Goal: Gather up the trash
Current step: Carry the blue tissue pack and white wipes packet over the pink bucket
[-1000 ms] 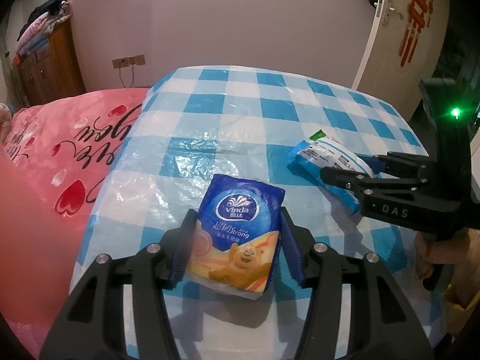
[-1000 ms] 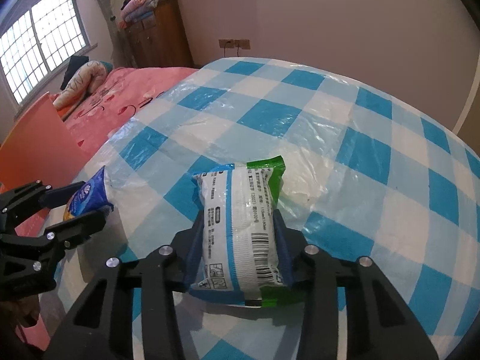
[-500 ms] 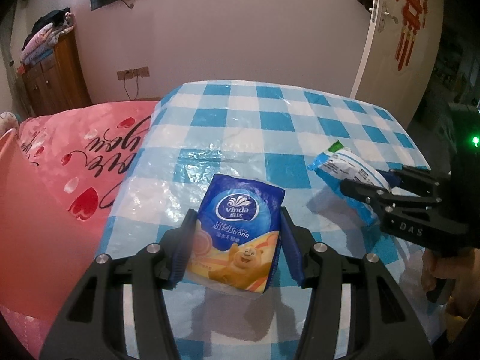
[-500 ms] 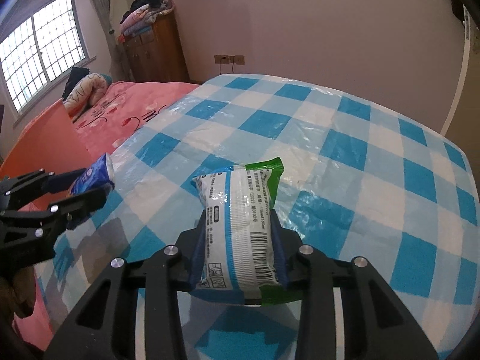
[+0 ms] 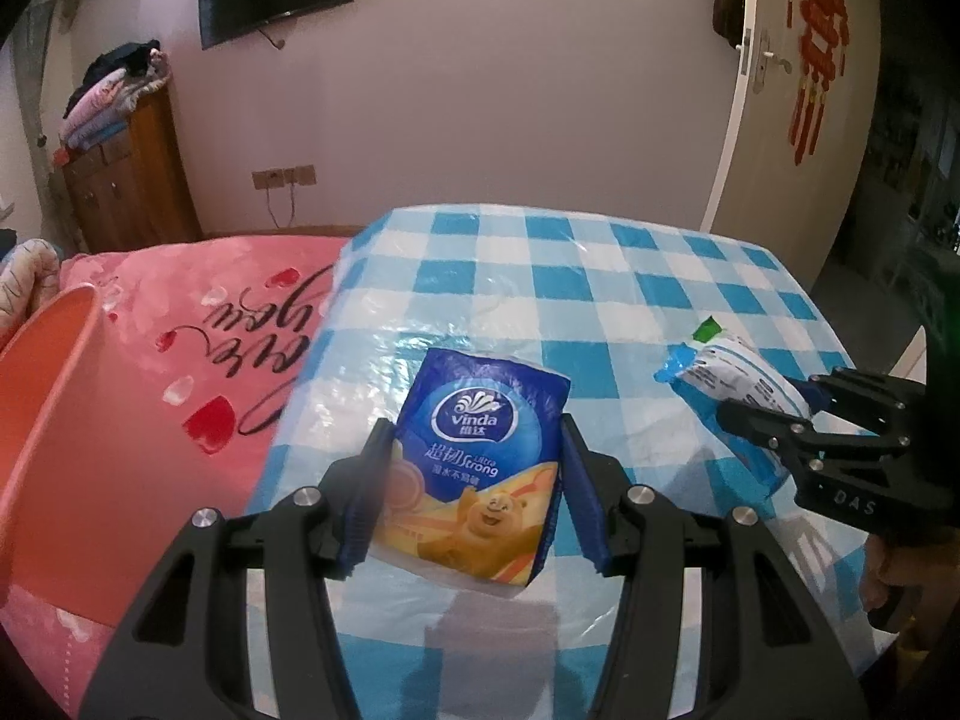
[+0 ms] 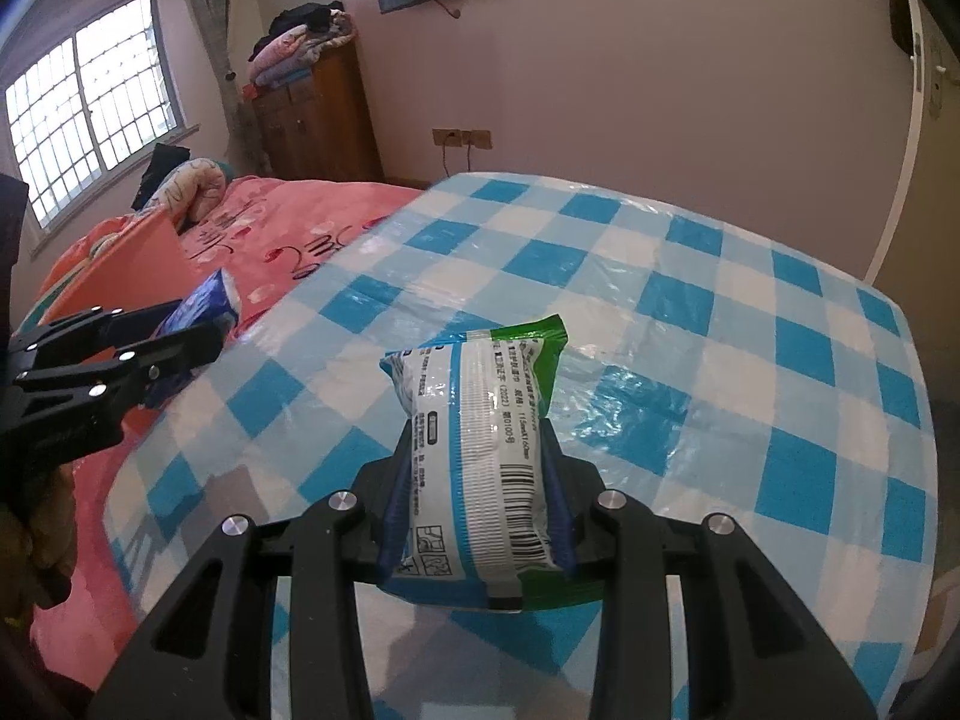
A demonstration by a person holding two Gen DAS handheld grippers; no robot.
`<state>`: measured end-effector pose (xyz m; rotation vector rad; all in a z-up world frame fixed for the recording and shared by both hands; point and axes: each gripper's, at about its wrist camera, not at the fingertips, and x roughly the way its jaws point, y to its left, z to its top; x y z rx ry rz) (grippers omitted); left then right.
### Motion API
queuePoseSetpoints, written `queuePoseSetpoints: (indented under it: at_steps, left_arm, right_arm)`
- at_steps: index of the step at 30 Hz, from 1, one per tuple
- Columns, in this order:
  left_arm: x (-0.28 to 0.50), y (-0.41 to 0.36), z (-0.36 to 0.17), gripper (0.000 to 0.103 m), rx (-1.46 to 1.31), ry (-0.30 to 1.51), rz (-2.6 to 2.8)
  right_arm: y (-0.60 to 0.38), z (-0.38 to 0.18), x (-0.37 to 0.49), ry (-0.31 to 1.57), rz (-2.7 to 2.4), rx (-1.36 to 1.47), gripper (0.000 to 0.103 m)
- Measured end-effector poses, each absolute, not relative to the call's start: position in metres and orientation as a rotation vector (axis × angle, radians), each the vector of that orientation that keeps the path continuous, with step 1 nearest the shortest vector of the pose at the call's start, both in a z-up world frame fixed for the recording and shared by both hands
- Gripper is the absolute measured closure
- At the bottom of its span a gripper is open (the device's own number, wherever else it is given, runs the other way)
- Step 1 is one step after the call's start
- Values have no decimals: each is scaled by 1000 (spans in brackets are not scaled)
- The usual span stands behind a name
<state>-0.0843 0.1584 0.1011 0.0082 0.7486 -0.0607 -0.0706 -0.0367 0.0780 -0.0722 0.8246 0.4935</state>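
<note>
A blue Vinda tissue pack [image 5: 486, 450] is pinched between the blue pads of my left gripper [image 5: 474, 423], lifted clear of the checked table [image 5: 600, 276]. My right gripper [image 6: 479, 426] is shut on a white, green and blue sealed packet [image 6: 480, 438], also held above the table [image 6: 720, 330]. The left wrist view shows the right gripper [image 5: 774, 414] at the right edge with the packet [image 5: 720, 372] sticking out of it. In the right wrist view, the left gripper [image 6: 180, 336] is at the left with the tissue pack [image 6: 210, 300].
An orange bin [image 5: 54, 420] stands at the left, beside the table, against a pink bedspread [image 5: 210, 330]; its rim also shows in the right wrist view [image 6: 138, 264]. A wooden cabinet [image 5: 126, 180] and a door [image 5: 780, 120] stand by the far wall.
Both grippers have risen and drawn back from the table with their packs still held. The orange bin has come into the left wrist view.
</note>
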Motion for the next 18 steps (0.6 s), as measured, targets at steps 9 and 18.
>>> queuePoseSetpoints:
  at_steps: [9,18]
  left_arm:
    - [-104,182,133,48,16,692,-5]
    - [-121,216,157,48,14,654,66]
  right_arm:
    - [-18,107,-80,812,556,-64,65]
    - [18,133,-86,805,630,-97,65]
